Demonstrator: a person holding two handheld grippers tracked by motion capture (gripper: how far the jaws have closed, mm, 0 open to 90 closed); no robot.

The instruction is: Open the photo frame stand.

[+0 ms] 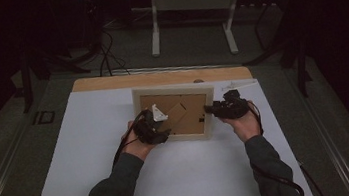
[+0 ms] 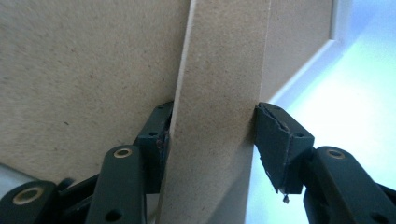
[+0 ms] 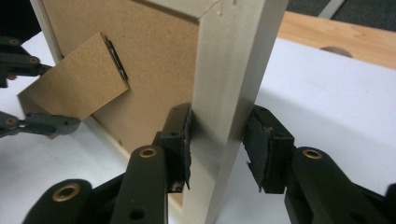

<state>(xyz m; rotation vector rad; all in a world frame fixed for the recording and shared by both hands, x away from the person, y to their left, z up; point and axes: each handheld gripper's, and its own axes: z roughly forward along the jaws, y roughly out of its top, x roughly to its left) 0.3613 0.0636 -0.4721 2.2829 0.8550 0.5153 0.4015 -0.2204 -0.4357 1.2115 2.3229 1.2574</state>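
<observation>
A pale wooden picture frame (image 1: 172, 92) lies face down on the white table top (image 1: 121, 175), its brown fibreboard back (image 1: 192, 118) upward. My left gripper (image 1: 162, 125) is at the frame's lower left. In the left gripper view it (image 2: 212, 135) is shut on the back's fibreboard stand strut (image 2: 219, 93), one pad on each edge. My right gripper (image 1: 212, 109) is at the frame's right side. In the right gripper view it (image 3: 217, 140) clamps the frame's pale side rail (image 3: 229, 84). That view also shows the strut (image 3: 79, 84) hinged up between the left gripper's fingers (image 3: 51, 125).
A bare wooden strip (image 1: 160, 77) runs along the table's far edge, with a round hole (image 3: 334, 49) in it. A small white object (image 1: 239, 85) lies beyond the right gripper. A white desk frame (image 1: 191, 5) and cables (image 1: 107, 56) are on the floor behind.
</observation>
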